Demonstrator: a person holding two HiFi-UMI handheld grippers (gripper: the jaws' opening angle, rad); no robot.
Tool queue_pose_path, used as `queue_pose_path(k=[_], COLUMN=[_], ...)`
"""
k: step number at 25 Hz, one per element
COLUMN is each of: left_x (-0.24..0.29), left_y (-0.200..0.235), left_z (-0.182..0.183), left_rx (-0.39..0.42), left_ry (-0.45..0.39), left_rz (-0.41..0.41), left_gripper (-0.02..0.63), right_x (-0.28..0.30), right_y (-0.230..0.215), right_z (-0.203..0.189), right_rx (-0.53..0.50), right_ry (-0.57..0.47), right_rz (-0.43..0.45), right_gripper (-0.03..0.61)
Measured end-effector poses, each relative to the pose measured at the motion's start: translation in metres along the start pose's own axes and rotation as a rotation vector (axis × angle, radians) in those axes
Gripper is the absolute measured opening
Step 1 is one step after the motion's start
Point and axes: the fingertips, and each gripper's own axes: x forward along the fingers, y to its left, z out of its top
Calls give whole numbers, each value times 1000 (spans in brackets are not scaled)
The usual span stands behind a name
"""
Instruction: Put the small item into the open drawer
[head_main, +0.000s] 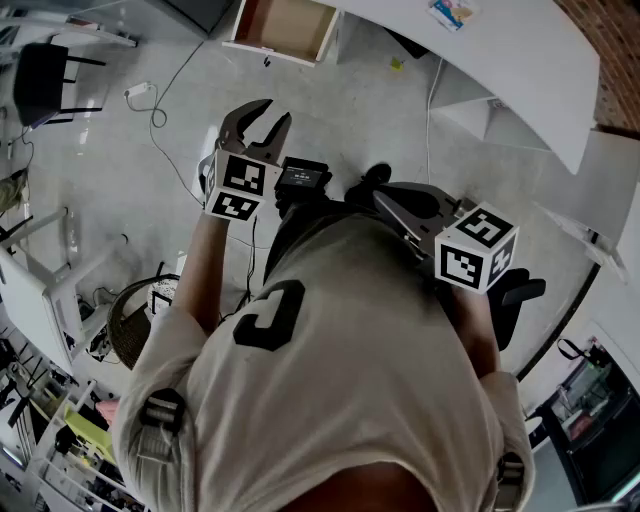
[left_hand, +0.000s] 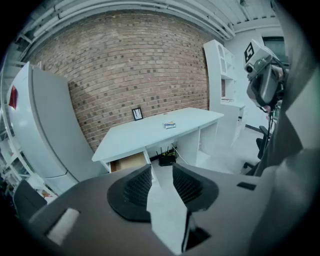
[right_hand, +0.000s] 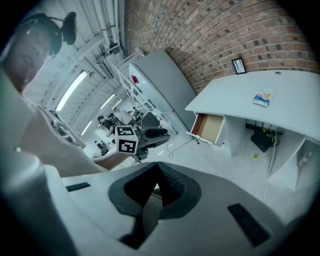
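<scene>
Far white tabletop (right_hand: 235, 95) bears the small item (right_hand: 262, 98), open drawer (right_hand: 212, 128) under its left end; my left gripper (left_hand: 161, 172) is released, my right gripper (right_hand: 158, 170) clenched empty.

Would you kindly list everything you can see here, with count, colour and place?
desk: one, white, against the brick wall
drawer: one, wood-lined, pulled open under one end of the desk
small item: one, multicoloured, on the desktop
picture frame: one, black, on the desktop at the wall
box: one, black, on the floor under the desk
left gripper: one, dark, jaws apart, empty
right gripper: one, dark, jaws together, empty
</scene>
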Motion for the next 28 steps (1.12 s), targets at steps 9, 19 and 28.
queue_pose_path(k=[9,19,28], left_x=[-53,-53,-44], left_y=[17,-24,-55], left_z=[-17,21,45], left_rx=[11,66,196], left_ry=[-93,-157,-103], left_rz=[-144,-216,-195], left_gripper=[126,126,126], right_x=[51,23,-29], right_y=[58,50,30], right_z=[-13,-17,-9], right_rx=[-117,-79,-142], right_ry=[22,-56,-135], right_rz=[-115,-161,-152], right_gripper=[3,3,3])
